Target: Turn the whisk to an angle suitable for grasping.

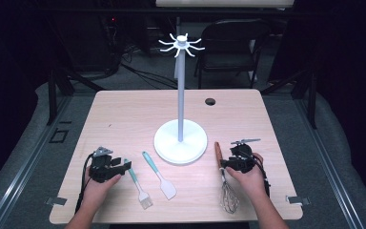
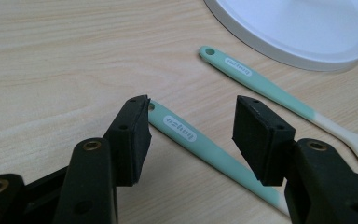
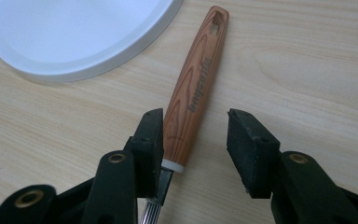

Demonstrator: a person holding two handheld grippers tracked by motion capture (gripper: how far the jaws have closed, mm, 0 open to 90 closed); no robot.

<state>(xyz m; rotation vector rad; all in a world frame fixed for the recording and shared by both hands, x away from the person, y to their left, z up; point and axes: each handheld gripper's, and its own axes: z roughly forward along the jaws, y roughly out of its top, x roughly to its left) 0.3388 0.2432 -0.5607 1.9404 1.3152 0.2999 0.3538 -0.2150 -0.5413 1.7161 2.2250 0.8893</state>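
Left gripper (image 2: 191, 135) is gaping wide over the brush (image 2: 200, 142) handle; right gripper (image 3: 196, 149) is standing spread around the whisk (image 3: 191, 98) handle, neither pinching.

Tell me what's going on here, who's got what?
A person sits at a wooden table with a gripper in each hand. The left gripper is open, its jaws on either side of the mint handle of a pastry brush that lies flat. The right gripper is open around the wooden handle of a whisk, also lying on the table. A mint spatula lies between them, in front of a white hook stand. Nothing is gripped or lifted yet.
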